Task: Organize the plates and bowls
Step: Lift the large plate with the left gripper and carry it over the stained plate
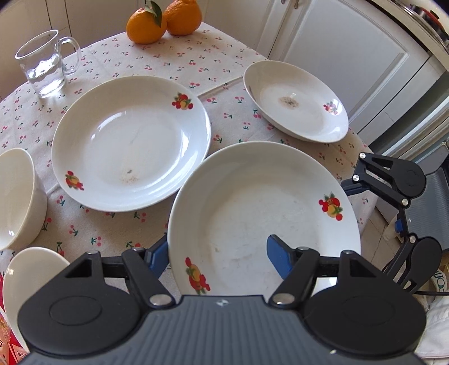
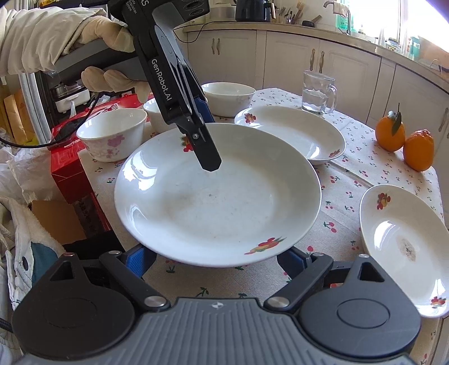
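Note:
A white plate with fruit decals (image 1: 263, 207) (image 2: 216, 196) is held a little above the table. My left gripper (image 1: 219, 259) (image 2: 206, 140) straddles its near rim, one finger under it and one (image 1: 280, 258) on its inner face; the grip looks wide. My right gripper (image 2: 216, 259) is open, with its blue fingers just under the plate's opposite rim. It also shows in the left wrist view (image 1: 393, 179). A second plate (image 1: 130, 140) (image 2: 291, 132) and a third, stained plate (image 1: 297, 101) (image 2: 404, 241) lie on the tablecloth. White bowls (image 1: 16, 196) (image 2: 112, 134) (image 2: 228, 97) stand at the table's side.
A glass mug with water (image 1: 45, 64) (image 2: 318, 92) and two oranges (image 1: 164, 21) (image 2: 404, 146) stand at the table's far side. A red box (image 2: 67, 162) lies beside the table under a bowl. White cabinets (image 1: 336, 56) stand behind.

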Motion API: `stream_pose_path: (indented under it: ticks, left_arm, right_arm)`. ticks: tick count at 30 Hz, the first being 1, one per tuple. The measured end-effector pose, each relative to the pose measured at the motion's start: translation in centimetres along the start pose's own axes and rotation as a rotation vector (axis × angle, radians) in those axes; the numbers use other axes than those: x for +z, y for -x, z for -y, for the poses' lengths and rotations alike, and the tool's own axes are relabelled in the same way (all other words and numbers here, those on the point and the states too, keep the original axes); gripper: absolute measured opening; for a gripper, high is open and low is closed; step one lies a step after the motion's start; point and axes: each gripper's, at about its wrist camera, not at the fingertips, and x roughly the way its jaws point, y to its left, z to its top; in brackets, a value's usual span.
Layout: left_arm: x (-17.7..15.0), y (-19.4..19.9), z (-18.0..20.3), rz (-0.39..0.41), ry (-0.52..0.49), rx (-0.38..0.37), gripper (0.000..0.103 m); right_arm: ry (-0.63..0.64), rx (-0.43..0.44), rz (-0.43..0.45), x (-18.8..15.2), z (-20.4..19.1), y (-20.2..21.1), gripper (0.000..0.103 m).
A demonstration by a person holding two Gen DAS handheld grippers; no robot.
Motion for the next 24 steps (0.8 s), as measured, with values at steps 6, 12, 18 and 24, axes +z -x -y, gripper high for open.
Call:
stream_pose_path:
  ticks: [6, 12, 18, 24]
  left_arm:
    - [2.3, -0.1, 1.0, 0.017, -0.028, -0.013, 0.071]
    - [5.2, -0.9, 2.1, 0.023, -0.066, -0.030, 0.071]
    - [7.9, -2.0, 3.1, 0.022, -0.105, -0.050, 0.071]
    - [10.6, -3.3, 4.1, 0.027, -0.144, -0.077, 0.071]
  right_arm:
    - [-0.014, -0.022, 0.007, 0.0, 1.7, 1.4, 0.095]
    - [-0.031, -0.063, 0.013, -0.3, 3.6, 2.8, 0.095]
    - [-0.052, -0.105, 0.009, -0.7, 5.5, 3.8, 0.095]
    - [-0.084, -0.152, 0.010, -1.4, 7.3, 4.9, 0.095]
